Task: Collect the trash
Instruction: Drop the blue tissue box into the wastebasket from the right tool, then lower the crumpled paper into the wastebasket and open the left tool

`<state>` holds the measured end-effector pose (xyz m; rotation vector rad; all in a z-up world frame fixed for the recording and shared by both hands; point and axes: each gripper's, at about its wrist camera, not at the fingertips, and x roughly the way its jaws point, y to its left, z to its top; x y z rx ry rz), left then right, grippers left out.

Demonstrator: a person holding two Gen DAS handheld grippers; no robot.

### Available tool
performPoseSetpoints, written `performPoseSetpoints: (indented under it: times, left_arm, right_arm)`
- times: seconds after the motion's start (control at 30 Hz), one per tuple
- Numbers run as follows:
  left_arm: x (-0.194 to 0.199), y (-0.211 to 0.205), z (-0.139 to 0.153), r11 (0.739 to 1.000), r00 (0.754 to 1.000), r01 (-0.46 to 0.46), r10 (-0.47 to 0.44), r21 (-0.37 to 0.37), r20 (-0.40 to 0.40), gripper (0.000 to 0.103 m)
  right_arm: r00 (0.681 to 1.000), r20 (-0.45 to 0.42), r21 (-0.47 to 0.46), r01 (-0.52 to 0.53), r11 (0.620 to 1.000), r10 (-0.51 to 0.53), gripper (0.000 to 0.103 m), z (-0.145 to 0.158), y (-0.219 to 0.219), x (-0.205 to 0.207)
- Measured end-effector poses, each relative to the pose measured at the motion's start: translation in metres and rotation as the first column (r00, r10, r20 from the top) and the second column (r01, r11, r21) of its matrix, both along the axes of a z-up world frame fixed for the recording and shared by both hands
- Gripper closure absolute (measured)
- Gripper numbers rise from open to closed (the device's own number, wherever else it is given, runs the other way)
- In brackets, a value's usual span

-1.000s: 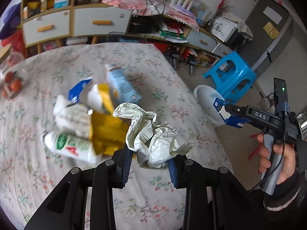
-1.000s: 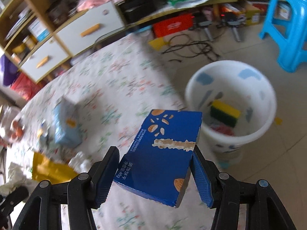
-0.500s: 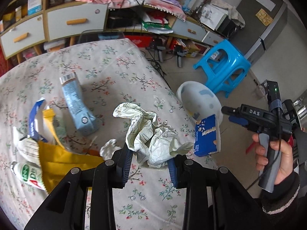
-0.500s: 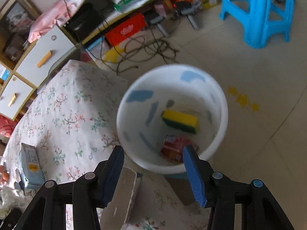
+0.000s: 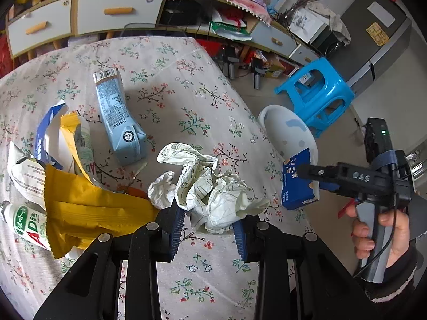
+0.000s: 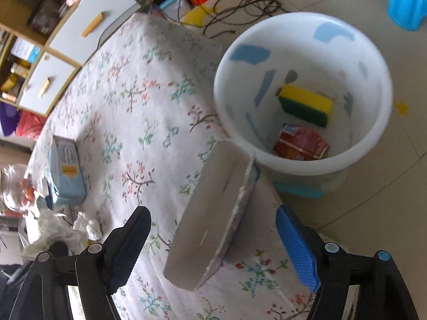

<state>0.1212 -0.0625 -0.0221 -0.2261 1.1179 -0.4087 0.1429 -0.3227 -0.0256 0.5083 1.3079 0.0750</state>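
My left gripper [image 5: 208,224] is shut on a crumpled white paper wad [image 5: 213,184] above the floral tablecloth [image 5: 170,85]. My right gripper [image 6: 213,242] is open, its jaws wide apart. The blue snack box [image 6: 213,213], grey underside toward the camera, hangs loose between the jaws, touching neither, at the table's edge beside the white trash bucket [image 6: 373,144]. In the left wrist view the box [image 5: 299,181] shows blue in front of the bucket [image 5: 283,130], by the right gripper [image 5: 307,170]. The bucket holds a yellow-green sponge [image 6: 304,105] and a red wrapper [image 6: 299,144].
On the table lie a light blue carton [image 5: 117,117], a yellow wrapper [image 5: 88,210], a white AD bottle [image 5: 26,224] and torn packaging [image 5: 50,133]. A blue stool [image 5: 317,90] stands behind the bucket. Cabinets with drawers [image 5: 80,13] line the far wall.
My right gripper opened and let go of the blue box, which tipped to show its grey side and now sits near the table edge. The left gripper still holds the paper wad, moved forward.
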Motion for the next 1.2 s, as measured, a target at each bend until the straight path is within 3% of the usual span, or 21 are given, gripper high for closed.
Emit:
performPoseSetpoints:
  times: [0.07,0.1,0.13,0.17,0.2,0.23,0.43,0.67,0.73,0.77,0.97,1.2]
  left_arm:
    - [-0.001,0.0,0.0,1.0,1.0,0.002,-0.002,0.004,0.002,0.068]
    - [-0.001,0.0,-0.001,1.0,1.0,0.003,-0.003,0.007,0.002,0.068]
    - [-0.002,0.0,-0.001,1.0,1.0,0.004,-0.004,0.009,0.001,0.068]
    - [-0.002,0.0,-0.002,1.0,1.0,0.005,-0.005,0.01,0.0,0.068]
    - [-0.002,-0.001,-0.002,1.0,1.0,0.006,-0.006,0.009,-0.003,0.068]
    - [-0.002,-0.001,-0.002,1.0,1.0,0.007,-0.007,0.008,-0.004,0.068]
    - [0.002,-0.011,-0.001,1.0,1.0,0.017,-0.017,0.013,0.002,0.068]
    - [0.015,-0.037,0.004,0.998,0.998,0.055,-0.055,0.026,0.026,0.068]
    - [0.022,-0.048,0.004,0.997,0.997,0.068,-0.068,0.022,0.025,0.068]
    - [0.025,-0.053,0.004,0.997,0.997,0.073,-0.074,0.018,0.024,0.068]
    - [0.047,-0.096,0.0,0.992,0.991,0.127,-0.128,0.025,0.032,0.068]
    - [0.068,-0.152,-0.007,0.977,0.976,0.208,-0.21,0.044,0.058,0.067]
  right_arm:
    - [1.0,-0.013,-0.022,-0.02,1.0,0.02,0.024,-0.004,0.008,0.002]
    - [0.999,-0.017,-0.033,-0.029,0.999,0.028,0.033,-0.007,0.011,0.003]
    - [0.999,-0.022,-0.039,-0.038,0.999,0.037,0.051,-0.009,0.013,0.003]
    - [0.998,-0.03,-0.045,-0.049,0.998,0.047,0.058,-0.011,0.014,0.003]
    - [0.998,-0.033,-0.052,-0.053,0.997,0.051,0.075,-0.012,0.014,0.003]
    - [0.998,-0.032,-0.056,-0.054,0.997,0.052,0.078,-0.012,0.013,0.003]
    - [0.998,0.062,-0.065,0.03,0.997,-0.026,0.079,0.012,-0.013,0.002]
    - [0.959,0.198,-0.123,0.228,0.966,-0.201,0.074,0.032,-0.062,0.01]
    - [0.947,0.209,-0.131,0.274,0.953,-0.244,0.054,0.032,-0.076,0.011]
    - [0.943,0.21,-0.134,0.289,0.948,-0.258,0.05,0.032,-0.08,0.01]
    - [0.93,0.198,-0.116,0.335,0.935,-0.309,0.046,0.036,-0.104,0.002]
    - [0.924,0.194,-0.156,0.36,0.92,-0.328,0.036,0.04,-0.122,-0.015]
